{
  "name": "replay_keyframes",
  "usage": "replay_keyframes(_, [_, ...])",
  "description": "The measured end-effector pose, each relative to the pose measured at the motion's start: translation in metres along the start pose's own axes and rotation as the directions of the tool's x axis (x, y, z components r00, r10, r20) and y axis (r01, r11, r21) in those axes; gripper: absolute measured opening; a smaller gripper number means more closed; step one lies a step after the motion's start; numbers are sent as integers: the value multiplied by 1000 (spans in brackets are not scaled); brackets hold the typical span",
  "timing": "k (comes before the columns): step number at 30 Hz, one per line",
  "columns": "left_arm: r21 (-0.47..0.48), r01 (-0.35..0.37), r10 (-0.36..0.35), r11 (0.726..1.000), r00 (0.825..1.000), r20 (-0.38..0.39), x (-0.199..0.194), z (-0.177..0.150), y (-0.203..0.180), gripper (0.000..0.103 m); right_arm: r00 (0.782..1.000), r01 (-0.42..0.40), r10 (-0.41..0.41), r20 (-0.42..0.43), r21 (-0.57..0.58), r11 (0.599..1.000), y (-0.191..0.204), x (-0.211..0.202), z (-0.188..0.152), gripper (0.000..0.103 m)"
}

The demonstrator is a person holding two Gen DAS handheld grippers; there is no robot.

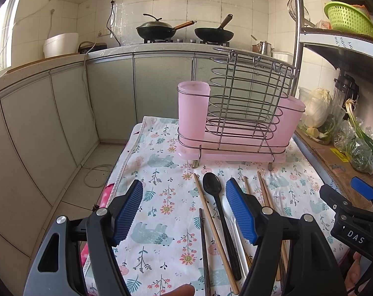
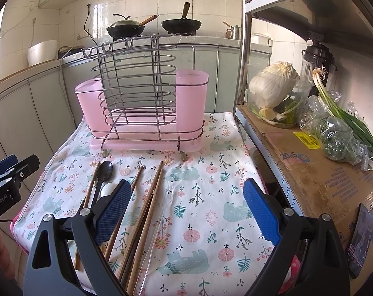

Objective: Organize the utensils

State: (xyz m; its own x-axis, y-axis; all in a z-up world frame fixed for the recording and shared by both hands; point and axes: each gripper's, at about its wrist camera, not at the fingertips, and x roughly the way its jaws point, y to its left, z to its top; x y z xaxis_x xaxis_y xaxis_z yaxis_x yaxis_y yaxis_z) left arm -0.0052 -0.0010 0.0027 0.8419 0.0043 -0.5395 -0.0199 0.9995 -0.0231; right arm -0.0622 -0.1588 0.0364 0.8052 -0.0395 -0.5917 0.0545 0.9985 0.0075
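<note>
Hovering over a floral cloth [image 1: 159,148], left gripper [image 1: 184,209] jaws spread wide, holding nothing | right gripper [image 2: 187,212] also wide open and empty | black spoon [image 1: 212,185], wooden chopsticks [image 2: 150,197] and a white spoon [image 2: 107,188] lie loose on the cloth | wire utensil rack [image 2: 137,93] with pink cups stands behind them.

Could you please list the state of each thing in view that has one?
Left claw: open, empty.
Right claw: open, empty.
Pink cups: upright in the wire rack, nothing sticking out.
Black spoon: lying flat on the cloth.
Chopsticks: lying loose, unsorted.
Left wok: lidded.
</note>
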Motion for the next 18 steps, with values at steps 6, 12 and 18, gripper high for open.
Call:
replay_keyframes(6, [-1, -1, 1, 1000, 1000, 1, 0, 0, 0, 69, 1000, 0, 0, 3, -2, 1000, 0, 0, -1, 93])
replay_keyframes(12, [-1, 1, -1, 1000, 1000, 1, -1, 1, 0, 69, 1000, 1, -1, 12, -6, 1000, 1, -2, -1, 93])
replay_keyframes(18, [-2, 2, -2, 1000, 1000, 1, -1, 0, 1, 69, 1000, 3, -3, 20, -9, 1000, 2, -3, -1, 93])
